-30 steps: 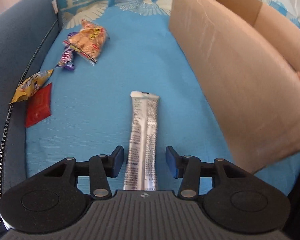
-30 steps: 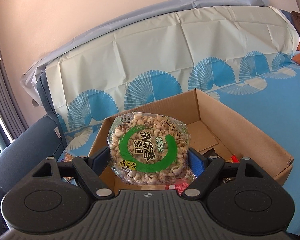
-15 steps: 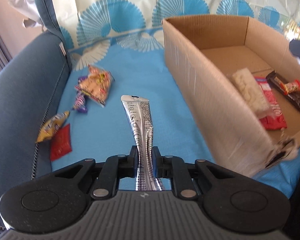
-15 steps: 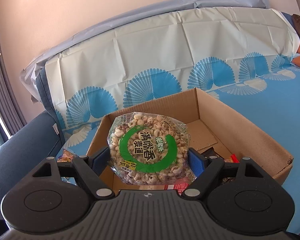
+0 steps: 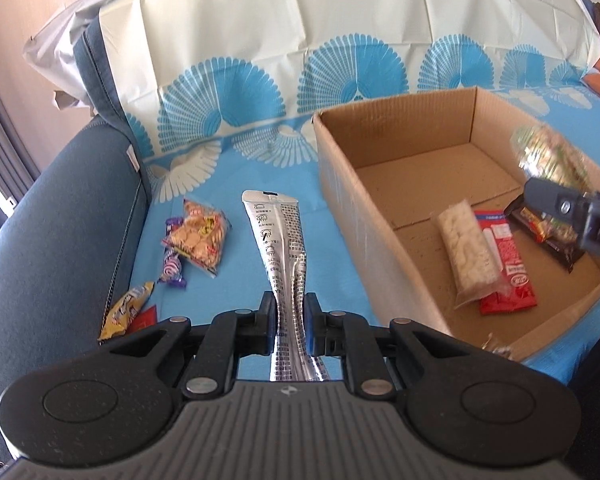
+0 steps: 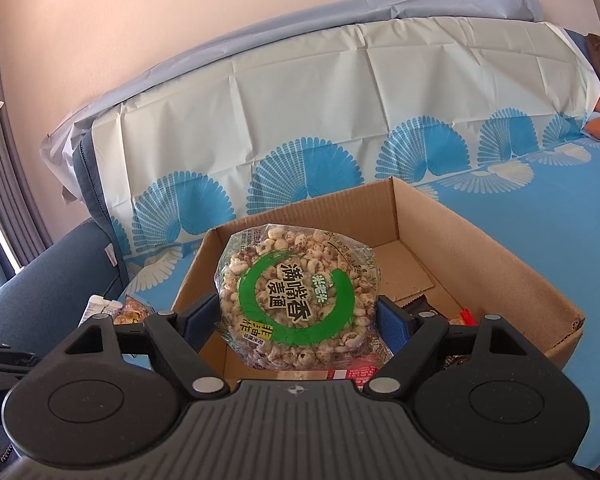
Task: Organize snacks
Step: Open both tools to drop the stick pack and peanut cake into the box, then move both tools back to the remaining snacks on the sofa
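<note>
You see a glossy crinkled foil packet (image 5: 281, 240), a matt rough cardboard box (image 5: 364, 216), a clear shiny plastic bag (image 6: 298, 300), smooth creased cloth (image 5: 260, 60)

The left gripper (image 5: 290, 326) has just been closing and its pads pinch a silver foil stick pack (image 5: 282, 252) that juts forward past the fingertips. The right gripper (image 6: 298, 322) stands wide, both pads pressed against a round puffed-grain snack bag (image 6: 298, 300) between them.

A long shiny silver foil snack packet (image 5: 282, 248) sticks up off the blue cloth, pinched near its bottom end. A round clear bag of puffed grain rings with a green circle label (image 6: 298, 300) stands upright over the open brown cardboard box (image 6: 480, 248).
</note>
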{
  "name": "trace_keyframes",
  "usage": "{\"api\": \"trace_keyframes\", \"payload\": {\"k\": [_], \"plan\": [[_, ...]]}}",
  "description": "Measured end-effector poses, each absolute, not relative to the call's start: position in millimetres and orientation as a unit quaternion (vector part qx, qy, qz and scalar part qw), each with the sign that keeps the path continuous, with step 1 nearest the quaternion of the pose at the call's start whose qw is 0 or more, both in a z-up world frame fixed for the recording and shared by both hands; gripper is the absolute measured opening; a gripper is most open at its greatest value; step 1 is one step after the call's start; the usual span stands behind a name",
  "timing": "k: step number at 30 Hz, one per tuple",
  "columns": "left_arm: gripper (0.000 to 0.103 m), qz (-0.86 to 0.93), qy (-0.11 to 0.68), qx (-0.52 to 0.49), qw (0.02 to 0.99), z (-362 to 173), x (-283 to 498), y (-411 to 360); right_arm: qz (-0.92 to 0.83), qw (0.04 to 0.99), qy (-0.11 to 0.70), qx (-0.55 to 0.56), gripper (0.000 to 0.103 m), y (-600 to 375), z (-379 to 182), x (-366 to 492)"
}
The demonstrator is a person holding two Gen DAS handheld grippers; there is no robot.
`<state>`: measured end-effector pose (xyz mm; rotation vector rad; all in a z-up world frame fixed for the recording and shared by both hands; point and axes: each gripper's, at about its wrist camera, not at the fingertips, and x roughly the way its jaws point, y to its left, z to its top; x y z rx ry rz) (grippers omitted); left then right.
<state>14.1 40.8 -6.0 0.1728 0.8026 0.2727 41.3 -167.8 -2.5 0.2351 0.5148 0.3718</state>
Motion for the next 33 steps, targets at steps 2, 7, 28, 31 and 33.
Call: {"api": "trace_keyframes", "payload": {"k": [2, 7, 28, 31, 33], "plan": [[0.015, 0.130, 0.383, 0.084, 0.911, 1.5, 15.9, 36.5, 0.182, 0.943, 0.252, 0.115, 0.083, -168.0, -2.5, 41.4], [0.015, 0.119, 0.364, 0.080, 0.920, 22.4, 22.9, 24.2, 0.181, 0.943, 0.253, 0.117, 0.083, -168.1, -3.0, 41.3], [0.046, 0.098, 0.351, 0.035, 0.931, 48.7, 41.3, -1.9, 0.168, 0.943, 0.267, 0.103, 0.092, -164.3, -8.6, 41.0], [0.048, 0.125, 0.372, 0.017, 0.920, 42.2, 33.2, 22.1, 0.173, 0.944, 0.266, 0.088, 0.092, -160.1, -9.3, 37.3], [0.048, 0.138, 0.382, -0.001, 0.914, 37.8, 26.9, 38.8, 0.175, 0.945, 0.265, 0.077, 0.092, -156.3, -8.9, 35.0]]}}
